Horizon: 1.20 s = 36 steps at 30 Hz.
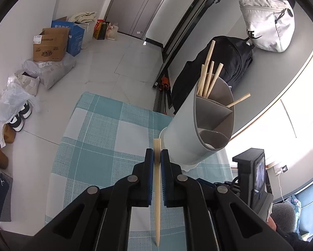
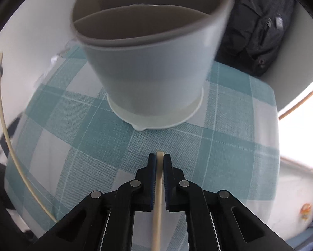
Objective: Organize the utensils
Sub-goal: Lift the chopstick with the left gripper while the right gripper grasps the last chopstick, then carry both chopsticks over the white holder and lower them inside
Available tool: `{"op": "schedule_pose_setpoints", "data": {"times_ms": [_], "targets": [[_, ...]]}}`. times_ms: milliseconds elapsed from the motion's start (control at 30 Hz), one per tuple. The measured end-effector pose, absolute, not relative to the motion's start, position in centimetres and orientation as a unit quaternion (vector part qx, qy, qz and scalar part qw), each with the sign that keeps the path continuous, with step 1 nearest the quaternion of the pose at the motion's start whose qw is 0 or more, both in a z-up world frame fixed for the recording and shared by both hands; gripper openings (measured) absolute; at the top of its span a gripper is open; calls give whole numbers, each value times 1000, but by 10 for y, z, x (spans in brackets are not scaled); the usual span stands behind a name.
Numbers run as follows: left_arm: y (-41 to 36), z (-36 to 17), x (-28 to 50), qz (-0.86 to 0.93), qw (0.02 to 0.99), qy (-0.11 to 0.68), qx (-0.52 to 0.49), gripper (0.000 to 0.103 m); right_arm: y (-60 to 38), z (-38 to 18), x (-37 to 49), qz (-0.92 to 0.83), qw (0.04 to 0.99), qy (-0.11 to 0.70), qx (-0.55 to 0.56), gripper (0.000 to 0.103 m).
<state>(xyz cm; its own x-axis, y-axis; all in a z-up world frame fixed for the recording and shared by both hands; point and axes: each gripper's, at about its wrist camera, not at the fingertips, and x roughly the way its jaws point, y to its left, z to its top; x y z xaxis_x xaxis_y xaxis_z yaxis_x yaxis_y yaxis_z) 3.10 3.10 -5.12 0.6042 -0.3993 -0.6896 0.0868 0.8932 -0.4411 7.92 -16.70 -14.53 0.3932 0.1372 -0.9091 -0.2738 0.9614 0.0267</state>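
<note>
Nearest in the left wrist view, the left gripper (image 1: 156, 156) has its black jaws with blue pads pressed onto a pale, squared wooden chopstick (image 1: 157, 198) whose blunt end pokes just past the fingertips while its tapered tip trails back toward the camera. The right wrist view shows the same arrangement: the right gripper (image 2: 160, 161) pinches a second chopstick (image 2: 158, 198) lengthwise between its pads. Under both lies a woven tablecloth (image 1: 97, 146) checked in teal and white, its coarse weave plain to see. Just beyond the left fingertips stands the utensil holder (image 1: 189, 129), a smooth pale-grey tapered cup with a darker grey rim, a white saucer-like base and inner partitions. Only the left view shows its contents: four chopsticks upright in the far compartment (image 1: 208, 77) and one leaning out of another compartment at the right (image 1: 239, 100). The right view alone shows the left hand's chopstick as a long curved line at the left edge (image 2: 3, 129). Farther off, the left view takes in a black backpack (image 1: 219, 67), a light-grey bag (image 1: 267, 25), cardboard boxes (image 1: 49, 46) and shoes on the tiled floor.
</note>
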Motion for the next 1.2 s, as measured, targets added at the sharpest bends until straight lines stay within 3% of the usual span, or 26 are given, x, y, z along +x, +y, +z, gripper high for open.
{"op": "schedule_pose_setpoints", "data": {"times_ms": [500, 1200], "targets": [[-13, -23, 5, -188, 892, 397, -109, 3, -205, -53, 22, 190, 914, 349, 80, 6], [-46, 28, 2, -192, 904, 376, -70, 3, -221, 25, -9, 222, 952, 185, 104, 5]]}}
